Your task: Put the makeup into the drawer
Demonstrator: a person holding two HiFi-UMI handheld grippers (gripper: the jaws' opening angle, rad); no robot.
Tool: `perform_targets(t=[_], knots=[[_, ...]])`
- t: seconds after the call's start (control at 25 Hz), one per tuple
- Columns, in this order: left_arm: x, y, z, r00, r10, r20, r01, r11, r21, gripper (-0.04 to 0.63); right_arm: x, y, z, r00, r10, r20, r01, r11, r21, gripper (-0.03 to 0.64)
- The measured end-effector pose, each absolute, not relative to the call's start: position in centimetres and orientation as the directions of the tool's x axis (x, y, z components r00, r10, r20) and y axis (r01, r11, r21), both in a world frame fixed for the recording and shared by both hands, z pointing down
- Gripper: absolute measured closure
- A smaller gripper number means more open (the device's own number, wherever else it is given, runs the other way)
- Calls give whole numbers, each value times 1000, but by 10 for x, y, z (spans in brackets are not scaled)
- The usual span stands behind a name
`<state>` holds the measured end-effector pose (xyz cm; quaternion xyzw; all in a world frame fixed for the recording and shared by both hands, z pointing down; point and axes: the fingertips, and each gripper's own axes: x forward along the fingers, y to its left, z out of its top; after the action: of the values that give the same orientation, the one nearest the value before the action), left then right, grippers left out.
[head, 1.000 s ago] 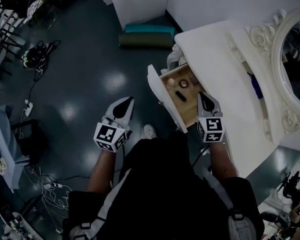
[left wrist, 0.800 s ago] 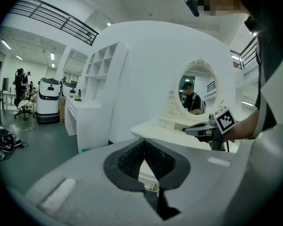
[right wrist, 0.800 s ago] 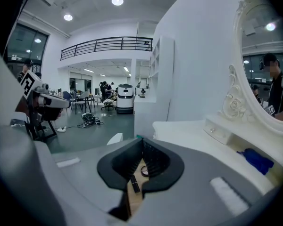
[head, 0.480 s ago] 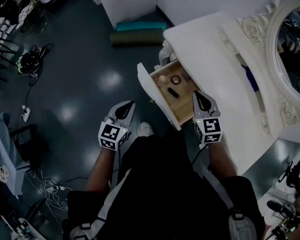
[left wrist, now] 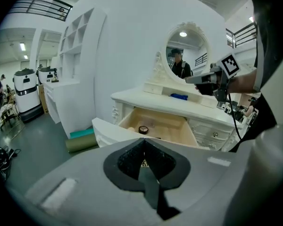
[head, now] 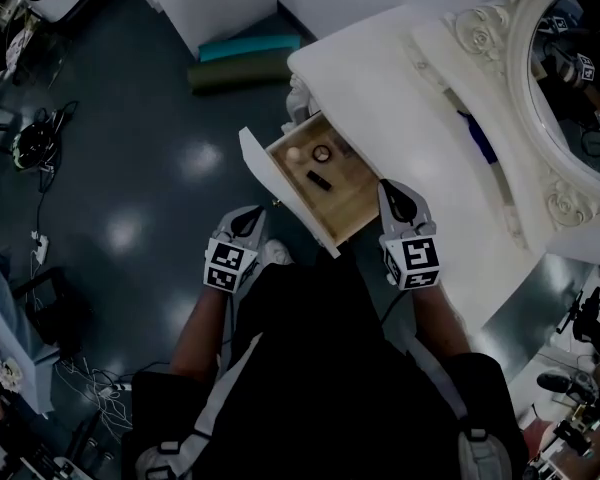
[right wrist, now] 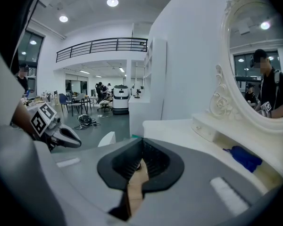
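wht vanity [head: 380, 88] | drawer [head: 352, 196] open | dark glossy floor [head: 130, 148] | L gripper [head: 254, 212], R gripper [head: 390, 186] jaws together

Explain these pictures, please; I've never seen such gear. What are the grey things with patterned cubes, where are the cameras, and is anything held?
No robot here: a person holds a two-jaw gripper in each hand, the left gripper and the right gripper; the cubes belong to them. The top-down picture comes from a camera on the person's head; the other two from cameras riding on each gripper, looking along its jaws. Both pairs of jaws are shut and empty. Ahead stands a white dressing table with a mirror. Its open drawer holds a round compact, a pale round item and a small black stick. A blue object lies on the table's shelf.
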<state>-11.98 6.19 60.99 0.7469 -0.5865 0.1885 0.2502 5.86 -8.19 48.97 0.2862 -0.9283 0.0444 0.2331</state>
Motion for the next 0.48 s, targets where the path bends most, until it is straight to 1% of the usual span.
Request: perform_targets(t=[0.24,0.48], knots=[[-109,58,648,266,-716,646,-964,-206,169,591,87,-93,490,-683,-556,474,-604,794,60,617],[-102,56,673,257,-670,696,-964,-227,138,591,107,-94,497,-660,-554,507,-614,787,61,617]])
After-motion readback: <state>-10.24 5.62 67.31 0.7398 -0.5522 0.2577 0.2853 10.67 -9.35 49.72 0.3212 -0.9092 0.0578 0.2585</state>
